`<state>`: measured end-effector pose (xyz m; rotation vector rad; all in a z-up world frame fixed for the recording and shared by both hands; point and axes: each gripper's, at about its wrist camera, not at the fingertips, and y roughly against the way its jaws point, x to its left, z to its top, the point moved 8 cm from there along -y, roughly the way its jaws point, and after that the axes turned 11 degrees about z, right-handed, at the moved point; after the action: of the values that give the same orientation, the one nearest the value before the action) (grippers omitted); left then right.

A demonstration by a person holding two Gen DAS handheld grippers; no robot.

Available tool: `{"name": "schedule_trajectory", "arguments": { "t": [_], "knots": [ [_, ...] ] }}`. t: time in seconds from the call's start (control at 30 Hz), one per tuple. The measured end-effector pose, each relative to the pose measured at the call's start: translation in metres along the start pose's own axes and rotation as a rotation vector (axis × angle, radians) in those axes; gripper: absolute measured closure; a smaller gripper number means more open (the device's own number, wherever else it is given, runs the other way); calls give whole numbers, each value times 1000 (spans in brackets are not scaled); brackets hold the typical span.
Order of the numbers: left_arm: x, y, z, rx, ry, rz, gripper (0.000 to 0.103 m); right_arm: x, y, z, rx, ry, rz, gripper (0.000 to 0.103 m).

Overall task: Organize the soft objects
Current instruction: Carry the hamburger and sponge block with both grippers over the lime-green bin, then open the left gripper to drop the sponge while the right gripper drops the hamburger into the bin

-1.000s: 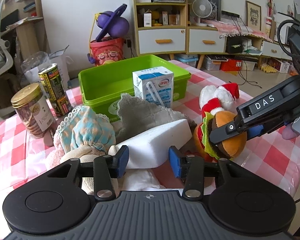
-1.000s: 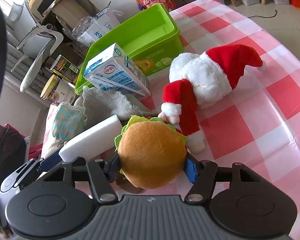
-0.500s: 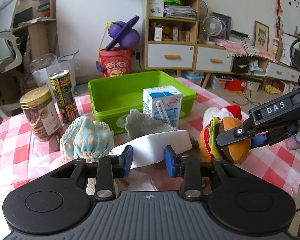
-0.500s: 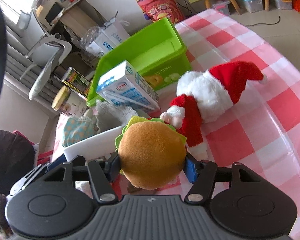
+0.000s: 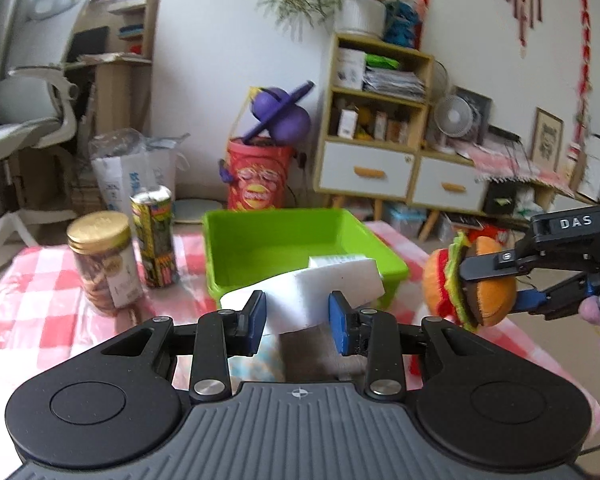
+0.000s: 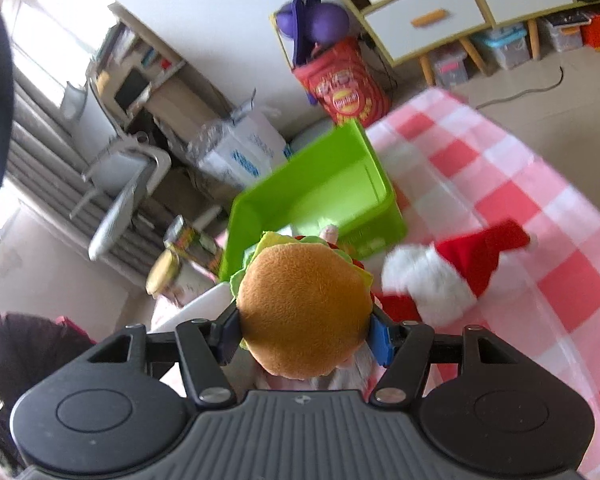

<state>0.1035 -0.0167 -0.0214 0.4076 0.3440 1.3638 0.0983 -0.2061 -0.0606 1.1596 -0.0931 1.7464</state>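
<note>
The left claw (image 5: 298,316) is pinching a white foam sponge block (image 5: 316,292) between its blue pads, holding it off the counter (image 5: 32,280). To its right, the right claw (image 6: 304,336) is gripping a plush hamburger (image 6: 304,312) by the bun, also lifted. Both soft items are being carried, so the transport step is in hand. Just ahead of both claws, the green bin (image 5: 300,236) is sitting open. Next, each claw probably needs positioning over the bin before releasing. Right of the hamburger, a Santa plush (image 6: 452,276) is waiting on the counter.
</note>
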Motion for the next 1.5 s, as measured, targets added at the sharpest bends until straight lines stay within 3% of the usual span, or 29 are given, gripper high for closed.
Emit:
{"name": "schedule_trajectory", "arguments": {
  "t": [0.2,0.37,0.47,0.67,0.8,1.07,1.27,1.4,1.5],
  "knots": [
    [13,-19,35,-19,21,75,69,0,-15,49,-72,-43,1,57],
    [15,-73,52,53,6,116,69,-9,-50,85,-105,-37,-13,57],
    [12,-110,55,99,8,117,69,-19,-65,88,-136,-31,32,57],
    [9,-165,46,149,50,82,68,-39,-102,89,-107,-86,113,57],
    [8,-189,30,217,52,67,68,-49,-120,84,-71,-65,55,57],
    [16,-203,11,329,117,12,67,-56,-131,77,-53,-80,36,56],
    [20,-203,14,323,125,13,62,-54,-130,77,-63,-90,24,48],
    [21,-198,17,304,125,8,49,-53,-124,82,-81,-99,33,39],
    [19,-190,18,307,119,5,43,-50,-117,84,-85,-94,29,38]
  ]
}}
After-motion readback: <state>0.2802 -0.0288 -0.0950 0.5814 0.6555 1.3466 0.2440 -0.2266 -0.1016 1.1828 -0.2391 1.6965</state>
